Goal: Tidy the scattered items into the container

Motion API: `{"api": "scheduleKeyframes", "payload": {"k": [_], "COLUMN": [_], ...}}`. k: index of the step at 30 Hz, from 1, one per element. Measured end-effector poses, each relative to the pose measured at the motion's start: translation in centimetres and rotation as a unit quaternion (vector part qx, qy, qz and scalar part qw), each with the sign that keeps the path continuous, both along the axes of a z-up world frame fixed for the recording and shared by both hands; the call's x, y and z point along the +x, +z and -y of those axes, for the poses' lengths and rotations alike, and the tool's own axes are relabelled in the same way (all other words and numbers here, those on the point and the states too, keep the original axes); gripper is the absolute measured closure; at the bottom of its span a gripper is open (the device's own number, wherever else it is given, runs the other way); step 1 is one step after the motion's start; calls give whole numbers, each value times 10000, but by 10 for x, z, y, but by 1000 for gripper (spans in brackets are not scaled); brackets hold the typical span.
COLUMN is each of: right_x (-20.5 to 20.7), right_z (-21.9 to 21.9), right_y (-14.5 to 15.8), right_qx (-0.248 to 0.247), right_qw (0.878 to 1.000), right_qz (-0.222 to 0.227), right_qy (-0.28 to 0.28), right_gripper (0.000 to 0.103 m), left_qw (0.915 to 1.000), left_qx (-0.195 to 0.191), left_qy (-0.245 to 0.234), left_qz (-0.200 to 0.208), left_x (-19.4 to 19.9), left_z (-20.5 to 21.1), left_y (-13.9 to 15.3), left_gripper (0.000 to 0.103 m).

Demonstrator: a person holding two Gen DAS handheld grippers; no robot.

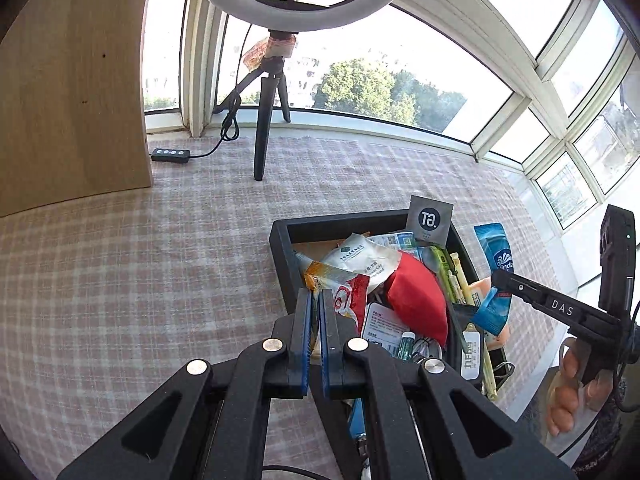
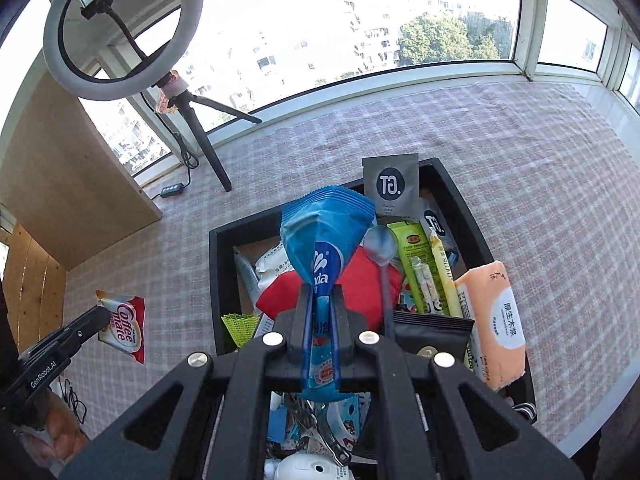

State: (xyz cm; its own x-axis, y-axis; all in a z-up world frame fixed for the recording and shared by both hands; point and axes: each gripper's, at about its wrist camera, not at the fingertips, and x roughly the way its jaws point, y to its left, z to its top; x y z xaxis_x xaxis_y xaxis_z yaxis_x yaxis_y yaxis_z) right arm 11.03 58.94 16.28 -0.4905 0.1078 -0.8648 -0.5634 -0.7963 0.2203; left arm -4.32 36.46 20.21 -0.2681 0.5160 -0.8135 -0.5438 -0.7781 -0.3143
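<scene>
Directly beneath the right hand-held gripper [image 2: 322,300], which pinches a blue tissue packet [image 2: 320,240] lengthwise along its fingers, lies the black tray [image 2: 456,196]; the left hand-held gripper [image 1: 316,300] clamps a creamer sachet [image 2: 126,326].

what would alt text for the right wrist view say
The right gripper has its jaws shut on a blue tissue packet, held above a full black container on a checked tablecloth. A Coffee-mate sachet hangs at the left gripper.
</scene>
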Motion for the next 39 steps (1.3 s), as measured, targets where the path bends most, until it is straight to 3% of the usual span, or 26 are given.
{"api": "scheduleKeyframes", "payload": {"k": [11,12,13,15,17,27,39], "right_x": [22,21,21,20,22,28,32], "right_z": [-37,-38,-39,-42,-45,-46,-16], "right_y": [-13,-14,-15,-16,-16,-9,1], "right_qx": [-153,-161,-151,-91,-112,-61,40], "right_qw": [9992,9993,9994,9990,9986,9983,9991], "right_qz": [83,76,102,207,209,175,101], "right_qy": [-358,-317,-306,-395,-470,-562,-405], "right_gripper": [94,89,85,78,74,74,69], "left_qw": [9979,9976,9974,9975,9973,9976,9982], "left_qx": [-193,-225,-285,-322,-377,-391,-451], "left_qy": [-618,-661,-663,-620,-632,-550,-324], "left_qz": [-54,13,51,-46,-80,-130,-244], "left_x": [-24,-27,-31,-35,-35,-32,-15], "left_z": [-90,-96,-100,-102,-101,-85,-46], "left_y": [-12,-16,-20,-23,-24,-15,-5], "left_gripper": [99,90,70,64,64,64,64]}}
